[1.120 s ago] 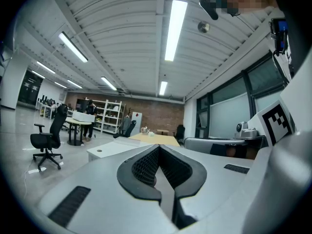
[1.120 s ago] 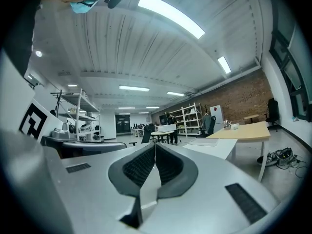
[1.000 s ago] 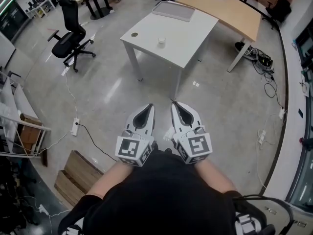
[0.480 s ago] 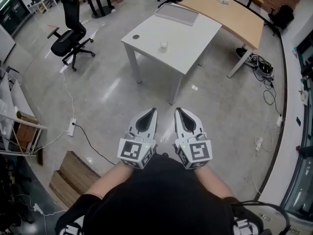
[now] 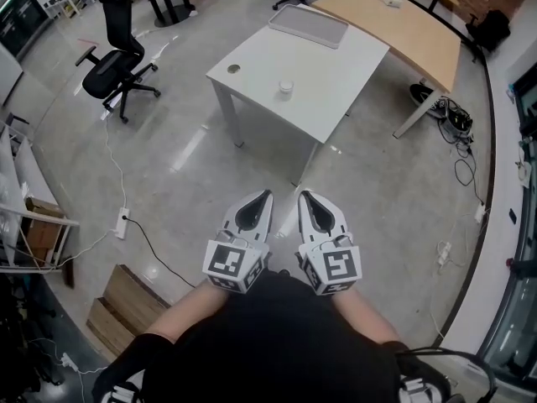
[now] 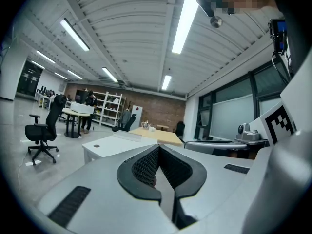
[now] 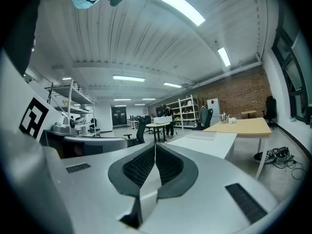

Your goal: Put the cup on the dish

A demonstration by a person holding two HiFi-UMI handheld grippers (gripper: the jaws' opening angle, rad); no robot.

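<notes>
A small white cup [image 5: 286, 86] stands near the middle of the white table [image 5: 319, 74], several steps ahead of me. Near the table's left corner lies a small round brownish dish [image 5: 233, 69], also seen as a dark spot, the dish [image 6: 96, 146], in the left gripper view. I hold my left gripper [image 5: 265, 196] and right gripper [image 5: 305, 196] side by side close to my body, over the floor and far short of the table. Both are shut with nothing between the jaws, as the left gripper [image 6: 158, 146] and right gripper [image 7: 155, 145] show in their own views.
A flat grey slab [image 5: 308, 25] lies at the table's far end. A wooden desk [image 5: 403, 23] stands behind it. A black office chair [image 5: 113, 61] is at the left, and cables with a power strip [image 5: 123, 222] run across the concrete floor. A wooden pallet [image 5: 126, 305] lies at lower left.
The table sits slightly lower and nearer in the head view, as I have stepped toward it. Both grippers stay shut and together in front of my body.
</notes>
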